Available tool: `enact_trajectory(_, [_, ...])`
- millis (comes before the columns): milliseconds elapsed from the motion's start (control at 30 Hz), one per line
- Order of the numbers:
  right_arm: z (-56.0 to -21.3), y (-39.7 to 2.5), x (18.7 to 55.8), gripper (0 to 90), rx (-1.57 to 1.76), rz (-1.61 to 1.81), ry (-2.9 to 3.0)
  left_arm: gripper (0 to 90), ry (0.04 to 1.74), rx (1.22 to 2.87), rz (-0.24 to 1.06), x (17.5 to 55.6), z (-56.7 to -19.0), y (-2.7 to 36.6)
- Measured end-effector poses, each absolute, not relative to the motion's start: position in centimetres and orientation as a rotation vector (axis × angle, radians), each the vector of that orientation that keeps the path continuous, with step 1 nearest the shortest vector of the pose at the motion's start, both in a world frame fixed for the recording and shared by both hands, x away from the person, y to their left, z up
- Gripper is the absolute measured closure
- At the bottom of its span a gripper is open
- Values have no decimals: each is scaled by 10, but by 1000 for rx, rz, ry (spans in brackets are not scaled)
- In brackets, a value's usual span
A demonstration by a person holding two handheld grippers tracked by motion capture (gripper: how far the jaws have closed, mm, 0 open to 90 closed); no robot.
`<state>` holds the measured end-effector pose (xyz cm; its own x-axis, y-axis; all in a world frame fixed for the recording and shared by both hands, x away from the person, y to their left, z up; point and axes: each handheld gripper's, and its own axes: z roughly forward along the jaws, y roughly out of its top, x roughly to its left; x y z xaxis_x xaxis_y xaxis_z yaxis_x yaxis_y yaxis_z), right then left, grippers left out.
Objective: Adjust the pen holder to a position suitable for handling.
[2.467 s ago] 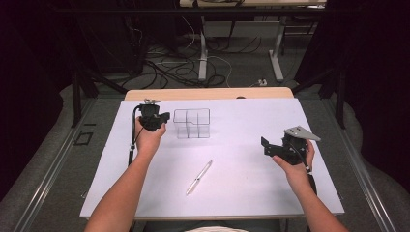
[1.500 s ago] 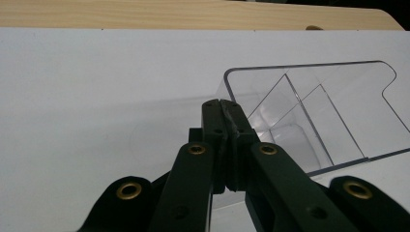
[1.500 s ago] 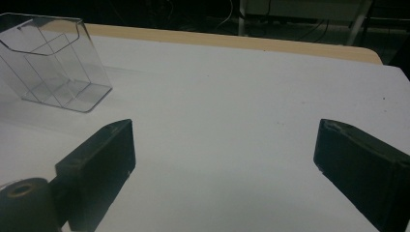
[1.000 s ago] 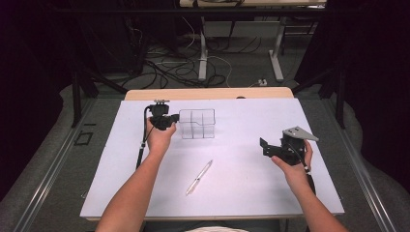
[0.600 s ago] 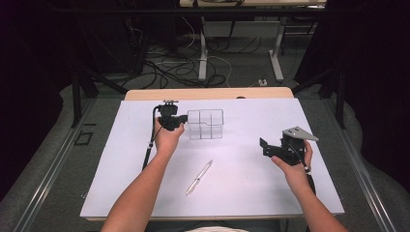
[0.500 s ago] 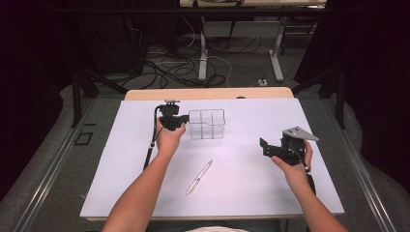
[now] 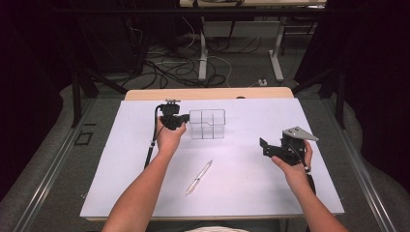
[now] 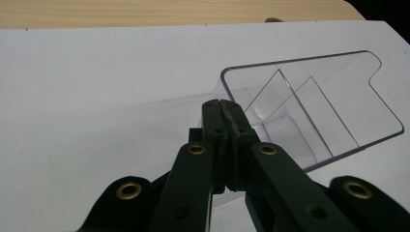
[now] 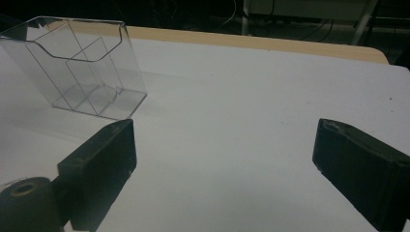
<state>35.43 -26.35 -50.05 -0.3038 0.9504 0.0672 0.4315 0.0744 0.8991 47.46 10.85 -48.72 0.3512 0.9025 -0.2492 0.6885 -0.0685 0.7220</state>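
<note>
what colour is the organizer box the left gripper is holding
Colourless, see-through plastic organizer box; clearest in the left gripper view.

The left gripper sits at the left wall of the clear box, seemingly pinching it. A pen lies nearer the person; the right gripper hovers well right of the box.

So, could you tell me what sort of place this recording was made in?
Probably a lab or workshop set up for recording: a white-covered table under dark surroundings, loose cables across the grey floor, and metal desk legs behind.
</note>
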Motion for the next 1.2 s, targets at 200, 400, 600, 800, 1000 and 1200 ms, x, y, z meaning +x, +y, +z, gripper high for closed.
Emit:
enact_trajectory(200, [-500, -263, 355, 80, 1367, 1200, 1793, 899, 1393, 1818, 344, 472, -483, 112])
enact_trajectory(400, [-500, -264, 356, 80, 1366, 1214, 1800, 877, 1371, 1820, 345, 467, -476, 117])
enact_trajectory(600, [-499, -266, 355, 80, 1367, 1213, 1804, 811, 1343, 1810, 322, 462, -470, 122])
enact_trajectory(800, [-498, -268, 354, 80, 1378, 1215, 1798, 731, 1280, 1813, 320, 452, -464, 126])
enact_trajectory(1000, [-499, -268, 353, 79, 1380, 1216, 1792, 636, 1243, 1815, 317, 444, -460, 125])
enact_trajectory(1200, [-498, -268, 353, 79, 1373, 1222, 1788, 534, 1198, 1822, 358, 434, -455, 126])
